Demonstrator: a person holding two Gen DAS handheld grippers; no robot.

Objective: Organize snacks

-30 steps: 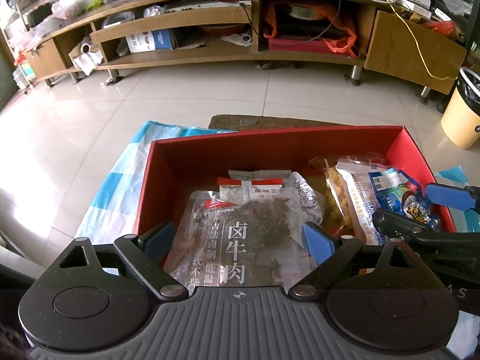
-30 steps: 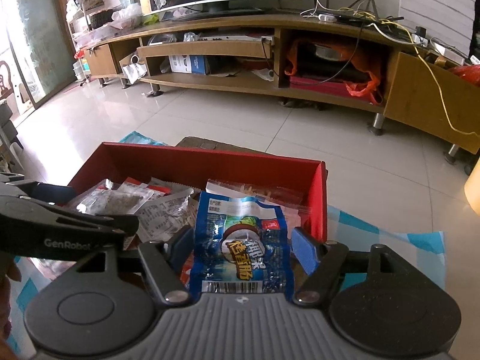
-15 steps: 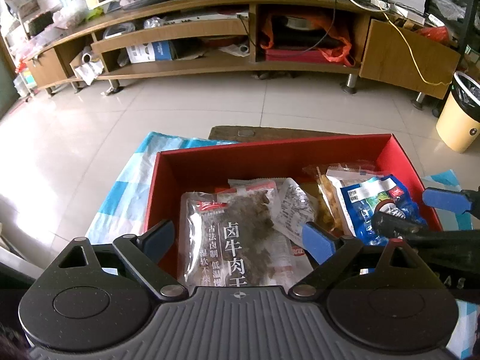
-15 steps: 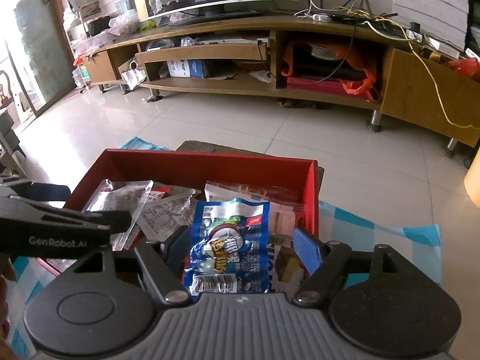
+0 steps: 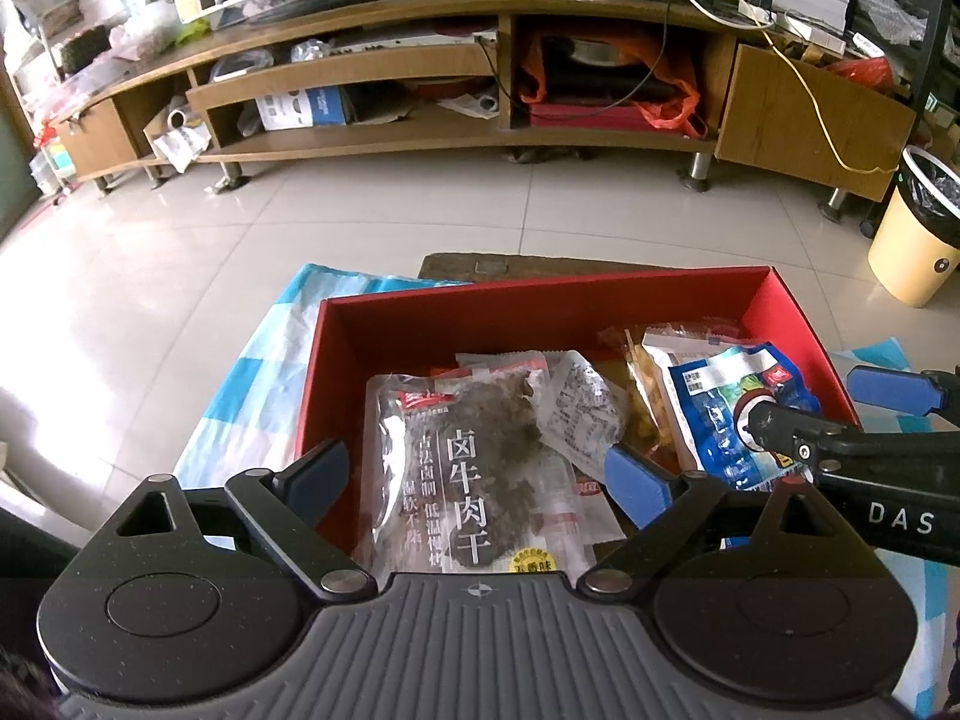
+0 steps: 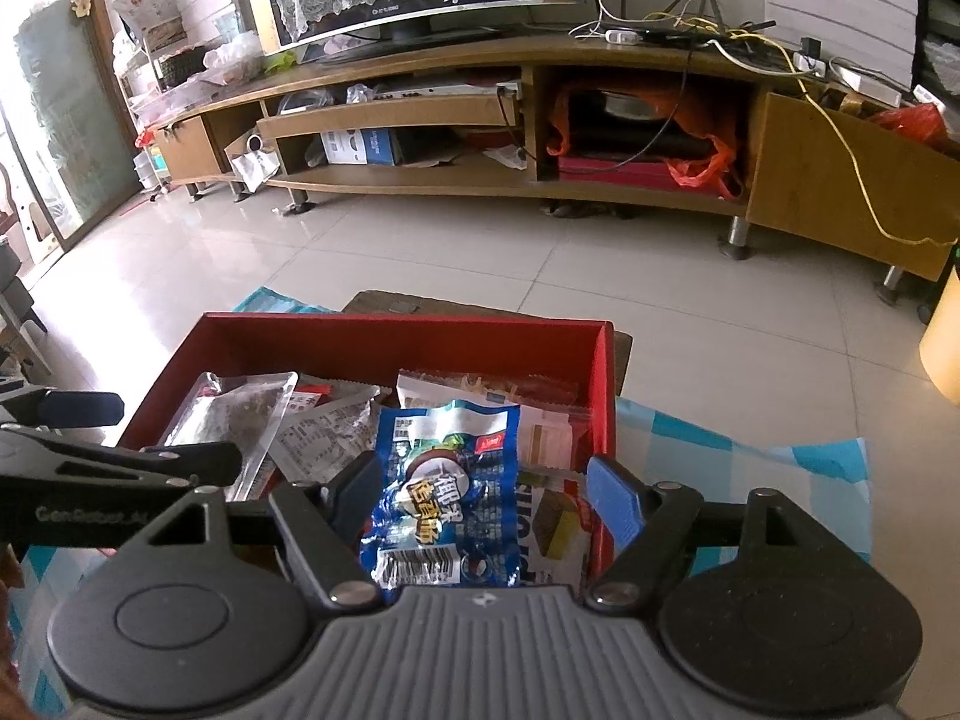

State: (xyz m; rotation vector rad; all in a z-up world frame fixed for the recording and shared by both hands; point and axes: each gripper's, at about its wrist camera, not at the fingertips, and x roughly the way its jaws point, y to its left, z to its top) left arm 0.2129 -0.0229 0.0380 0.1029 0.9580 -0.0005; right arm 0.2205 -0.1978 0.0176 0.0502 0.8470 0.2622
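A red open box (image 5: 528, 324) sits on a blue-and-white checked sheet and holds several snack packets. My left gripper (image 5: 480, 480) hovers open over a clear beef jerky packet (image 5: 480, 468) that lies flat in the box's left half; neither pad presses on it. My right gripper (image 6: 486, 498) is open above a blue sausage packet (image 6: 444, 498) lying in the box's right half, and its right pad stands clear of the packet. Each gripper shows at the edge of the other's view: the right gripper (image 5: 822, 408) and the left gripper (image 6: 144, 432).
More packets fill the box: a white printed wrapper (image 5: 576, 408) and an orange snack bag (image 5: 642, 396). Beyond lie tiled floor (image 5: 300, 222), a long wooden TV cabinet (image 5: 420, 60) and a yellow waste bin (image 5: 912, 240) at the far right.
Both grippers have drawn back a little from the box. The right jaws have widened off the blue packet, which now lies in the box. The jerky packet lies flatter.
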